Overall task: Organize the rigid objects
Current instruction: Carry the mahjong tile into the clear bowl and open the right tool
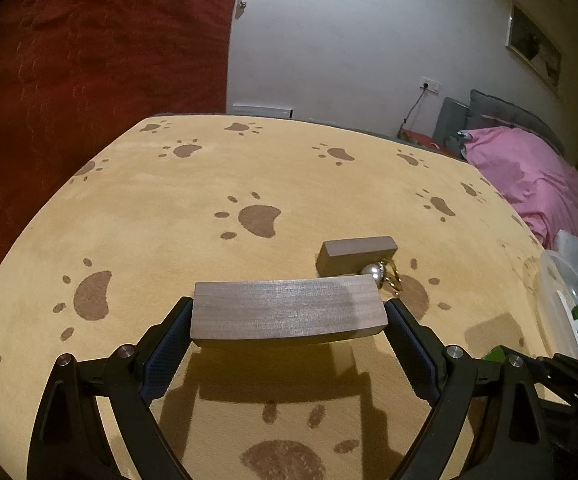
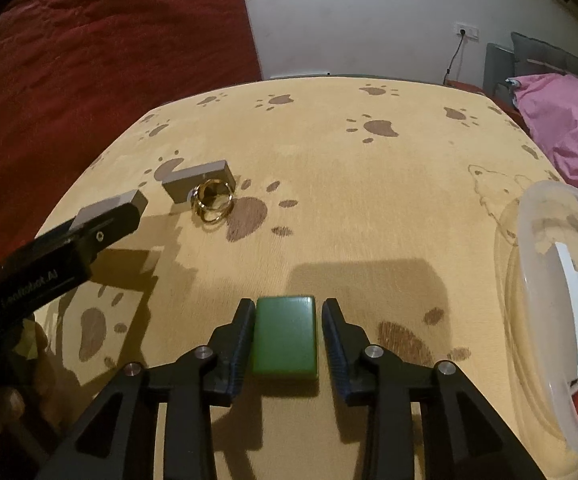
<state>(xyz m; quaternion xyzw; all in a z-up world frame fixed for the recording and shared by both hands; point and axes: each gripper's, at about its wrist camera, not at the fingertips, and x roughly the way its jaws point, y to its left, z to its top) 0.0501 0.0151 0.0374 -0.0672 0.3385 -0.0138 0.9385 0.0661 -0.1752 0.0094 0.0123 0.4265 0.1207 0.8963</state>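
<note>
Wooden, the long block [image 1: 287, 310] is sitting clamped endwise in the left gripper [image 1: 287, 320] above the paw-print surface [image 1: 209, 184]. Right gripper [image 2: 289, 334] jaws are flanking the green block [image 2: 285, 336], a gap showing on its right, so released.

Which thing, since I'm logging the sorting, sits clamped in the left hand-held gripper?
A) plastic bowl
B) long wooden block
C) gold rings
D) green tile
B: the long wooden block spans the left hand-held gripper, its ends pressed against both pads.
</note>
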